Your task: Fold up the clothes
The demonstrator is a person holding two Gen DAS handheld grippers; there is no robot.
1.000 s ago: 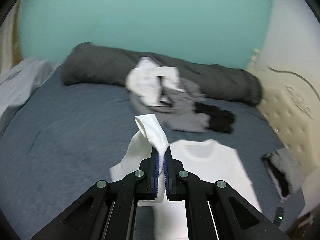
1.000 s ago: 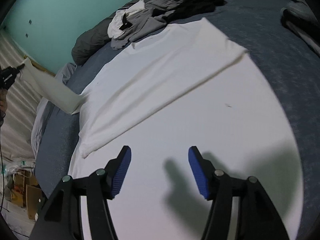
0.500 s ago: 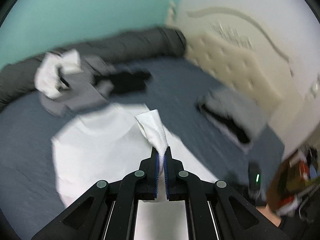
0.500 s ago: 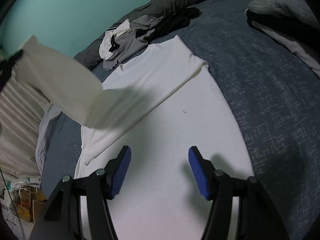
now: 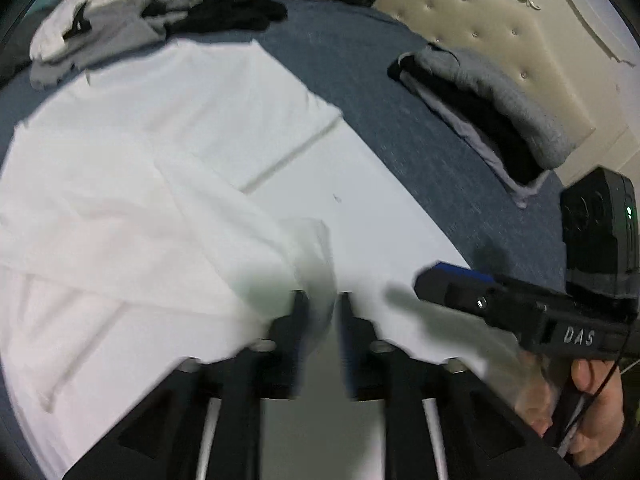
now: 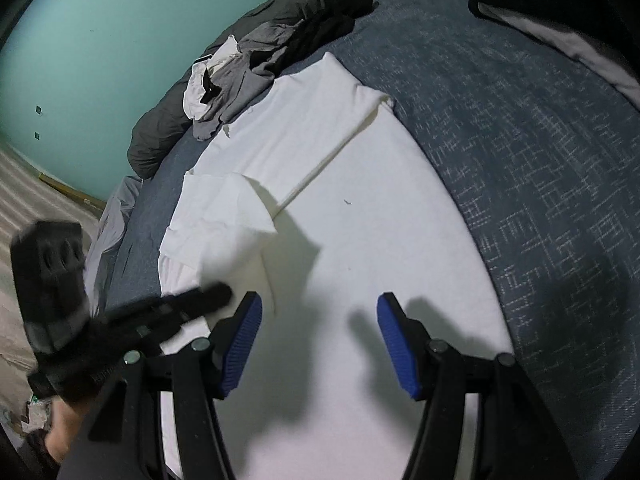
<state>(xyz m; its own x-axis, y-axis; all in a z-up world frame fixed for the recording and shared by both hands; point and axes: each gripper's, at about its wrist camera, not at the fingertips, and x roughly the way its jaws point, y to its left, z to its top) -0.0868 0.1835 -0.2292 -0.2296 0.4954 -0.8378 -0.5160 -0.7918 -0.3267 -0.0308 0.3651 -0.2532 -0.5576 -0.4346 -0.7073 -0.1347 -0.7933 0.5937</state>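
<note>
Left wrist view: left gripper (image 5: 322, 312) jaws opening around the white shirt (image 5: 168, 152) sleeve.

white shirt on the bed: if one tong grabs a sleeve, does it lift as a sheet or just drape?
Likely drapes: the white shirt lies limp, its sleeve sagging between the opening left tongs. Probably light. Pushing would likely bunch it on the blue bedcover.

The left gripper (image 5: 322, 312) is blurred; its jaws are opening, with the sleeve end (image 5: 316, 248) of the white shirt (image 5: 168, 152) between them. The shirt lies flat on the blue bed (image 5: 360, 64). The right gripper (image 5: 452, 276) enters from the right. Folded clothes (image 5: 492, 108) lie near the headboard (image 5: 500, 28).
</note>
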